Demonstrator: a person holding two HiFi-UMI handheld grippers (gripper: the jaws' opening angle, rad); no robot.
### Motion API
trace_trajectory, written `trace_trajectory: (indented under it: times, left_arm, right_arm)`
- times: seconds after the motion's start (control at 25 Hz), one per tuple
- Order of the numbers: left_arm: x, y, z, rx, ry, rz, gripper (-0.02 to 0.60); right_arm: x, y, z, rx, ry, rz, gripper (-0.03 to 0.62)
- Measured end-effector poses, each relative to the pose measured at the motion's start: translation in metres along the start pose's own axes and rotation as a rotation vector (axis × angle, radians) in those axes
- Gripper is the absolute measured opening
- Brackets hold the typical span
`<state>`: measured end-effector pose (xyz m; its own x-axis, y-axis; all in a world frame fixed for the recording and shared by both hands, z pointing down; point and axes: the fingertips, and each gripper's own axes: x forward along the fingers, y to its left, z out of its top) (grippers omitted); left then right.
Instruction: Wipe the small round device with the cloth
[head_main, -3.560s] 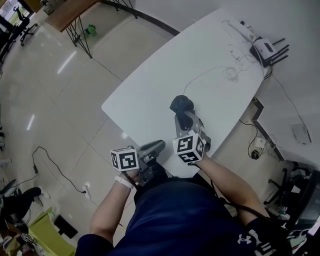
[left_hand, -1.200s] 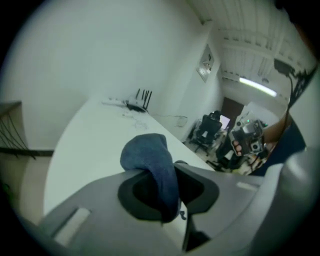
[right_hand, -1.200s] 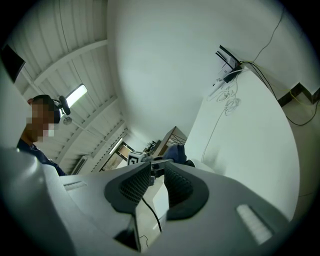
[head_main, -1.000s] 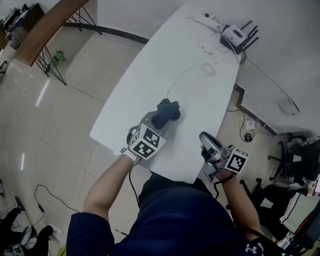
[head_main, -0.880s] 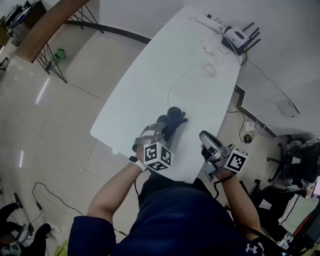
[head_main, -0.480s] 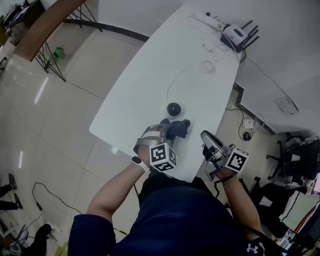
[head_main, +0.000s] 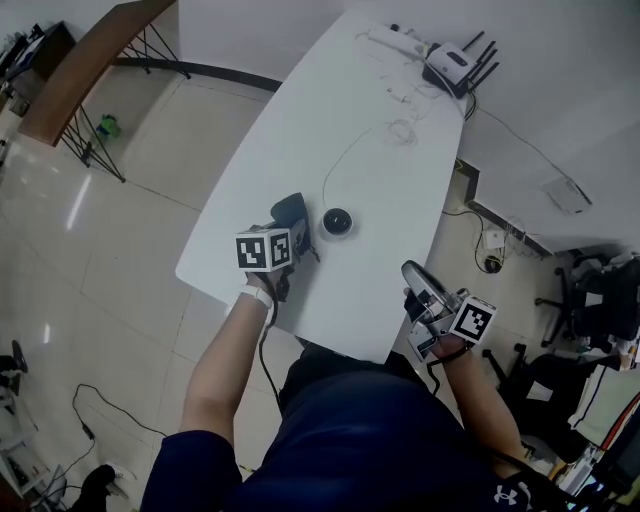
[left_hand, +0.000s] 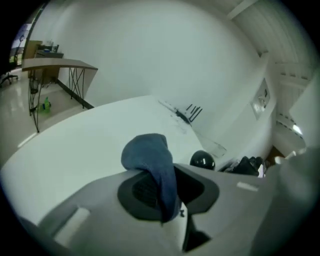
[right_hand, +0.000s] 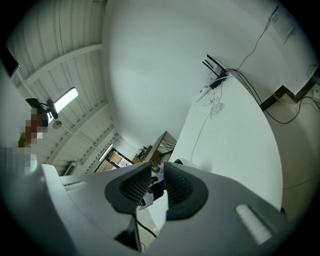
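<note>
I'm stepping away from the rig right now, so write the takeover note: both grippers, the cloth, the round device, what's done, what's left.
Left gripper: shut on the blue cloth, held just left of the device in the head view.
Right gripper: jaws nearly together, nothing between them, by the white table's near edge.
Small round device: uncovered on the table.
Done: cloth in hand.
Left: bring the cloth onto the device and wipe; they are apart now.
</note>
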<state>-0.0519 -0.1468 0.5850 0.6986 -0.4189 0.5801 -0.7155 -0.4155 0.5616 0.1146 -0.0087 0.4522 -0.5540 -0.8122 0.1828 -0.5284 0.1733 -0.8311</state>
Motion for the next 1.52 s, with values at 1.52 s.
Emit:
trace_trajectory:
  times: [1.52]
  left_arm:
    - [0.022, -0.091, -0.097, 1.287, 0.456, 0.502, 0.063]
  right_arm:
    - [-0.047, -0.055, -0.004, 0.117, 0.088, 0.164, 0.081]
